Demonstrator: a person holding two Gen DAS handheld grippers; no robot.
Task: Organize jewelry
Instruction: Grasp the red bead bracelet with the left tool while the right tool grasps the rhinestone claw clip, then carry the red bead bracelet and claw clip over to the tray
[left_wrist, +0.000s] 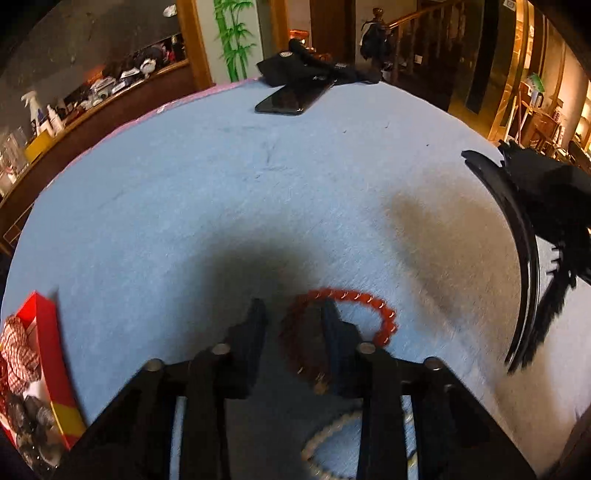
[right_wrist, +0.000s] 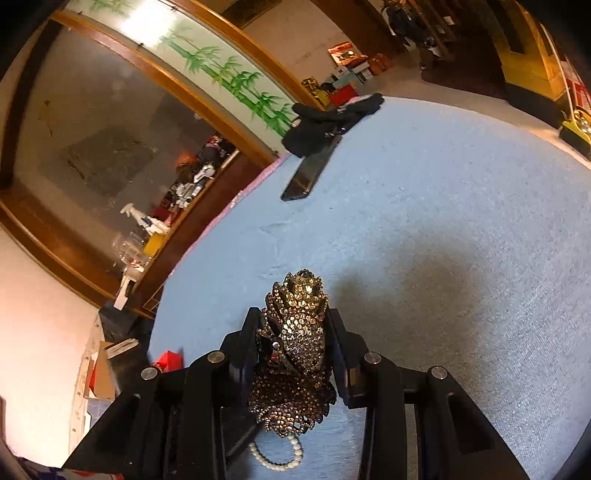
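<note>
Left gripper (left_wrist: 291, 325) low over the blue counter (left_wrist: 221, 184), fingers spread, one finger inside the red bead bracelet (left_wrist: 384, 317) lying there. Right gripper (right_wrist: 291, 328) raised and tilted, pinching one rhinestone hair clip (right_wrist: 299, 332). One pearl bracelet (right_wrist: 280, 458) beneath. One red box (left_wrist: 55, 354) at left. Farther, one phone (left_wrist: 291, 99), one black cloth (left_wrist: 306, 68).

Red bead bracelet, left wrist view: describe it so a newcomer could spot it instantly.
Start at the blue cloth covering the table, then come down to the left gripper. The red bead bracelet lies there in a loop around the gripper's right finger. Its orange-red beads separate it from the pale bead bracelet nearer the camera.
</note>
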